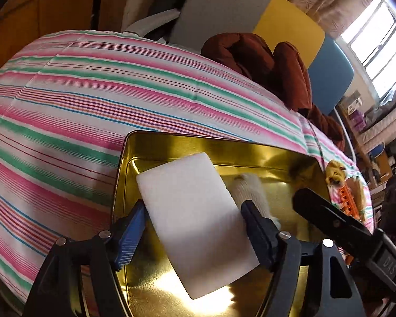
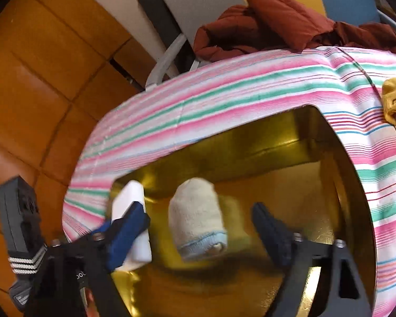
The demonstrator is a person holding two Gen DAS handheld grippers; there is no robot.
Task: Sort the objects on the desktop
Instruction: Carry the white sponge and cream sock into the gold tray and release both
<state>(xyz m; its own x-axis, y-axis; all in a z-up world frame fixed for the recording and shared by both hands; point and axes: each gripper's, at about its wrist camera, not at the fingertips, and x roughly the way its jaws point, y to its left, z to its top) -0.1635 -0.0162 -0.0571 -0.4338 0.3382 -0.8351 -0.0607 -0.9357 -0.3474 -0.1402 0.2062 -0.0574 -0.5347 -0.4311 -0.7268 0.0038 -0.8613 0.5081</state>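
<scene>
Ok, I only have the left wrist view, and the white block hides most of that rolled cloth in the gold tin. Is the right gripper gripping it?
Observer: No. The right gripper is open, its fingers either side of the rolled sock, not touching.
Operator: Which end faces it?
Observer: The light blue cuff; the closed end points at the far wall of the tin.
Operator: Room to its right?
Observer: Yes, the tin is bare there.

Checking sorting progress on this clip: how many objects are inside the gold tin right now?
2. A white foam block leans at the tin's left end, between the left tool's fingers. A rolled white sock lies mid-tin between the right tool's open fingers. The near floor is partly hidden.
</scene>
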